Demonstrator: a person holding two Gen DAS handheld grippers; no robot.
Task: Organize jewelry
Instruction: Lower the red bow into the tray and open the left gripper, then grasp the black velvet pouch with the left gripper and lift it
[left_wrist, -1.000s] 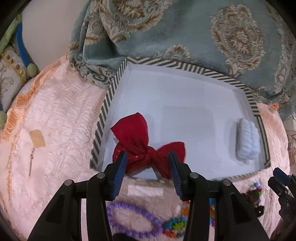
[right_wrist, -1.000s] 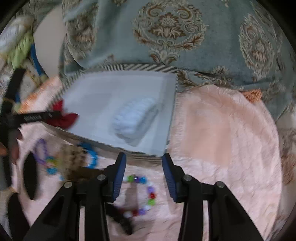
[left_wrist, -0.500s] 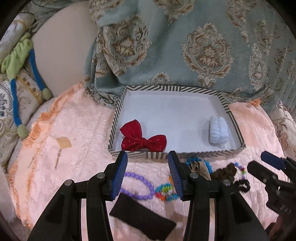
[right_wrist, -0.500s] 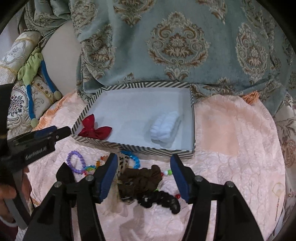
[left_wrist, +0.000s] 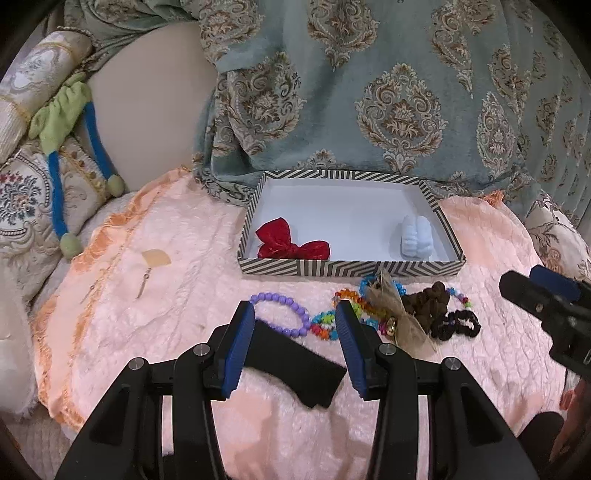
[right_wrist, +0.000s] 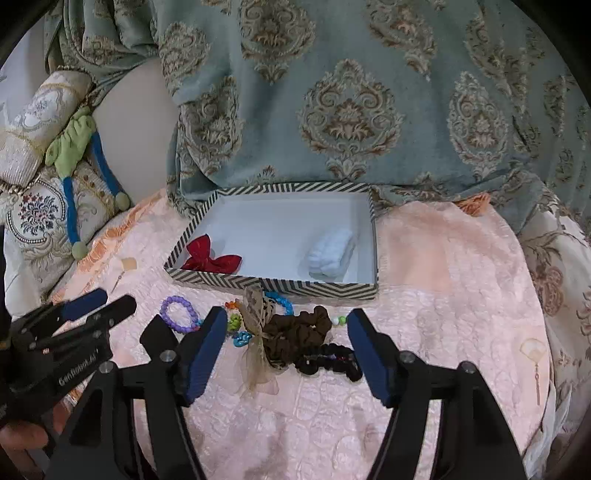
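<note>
1. Left tongs (left_wrist: 294, 325), lower centre of the left view, stand apart and hold nothing.
2. Right tongs (right_wrist: 286, 332), lower centre of the right view, are opening with nothing gripped.
3. The striped box (left_wrist: 343, 267), mid-frame, holds a red bow (left_wrist: 291, 245) and a pale blue scrunchie (left_wrist: 415, 236).
4. Bracelets (left_wrist: 280, 314) and dark scrunchies (right_wrist: 306, 332) lie on the pink cloth (left_wrist: 166, 314) below the box.

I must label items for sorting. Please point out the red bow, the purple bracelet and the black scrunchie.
Red bow (left_wrist: 291, 244): left wrist view, on its centre knot.
Purple bracelet (left_wrist: 293, 308): left wrist view, on a bead at its right side.
Black scrunchie (right_wrist: 328, 357): right wrist view, on its middle.
</note>
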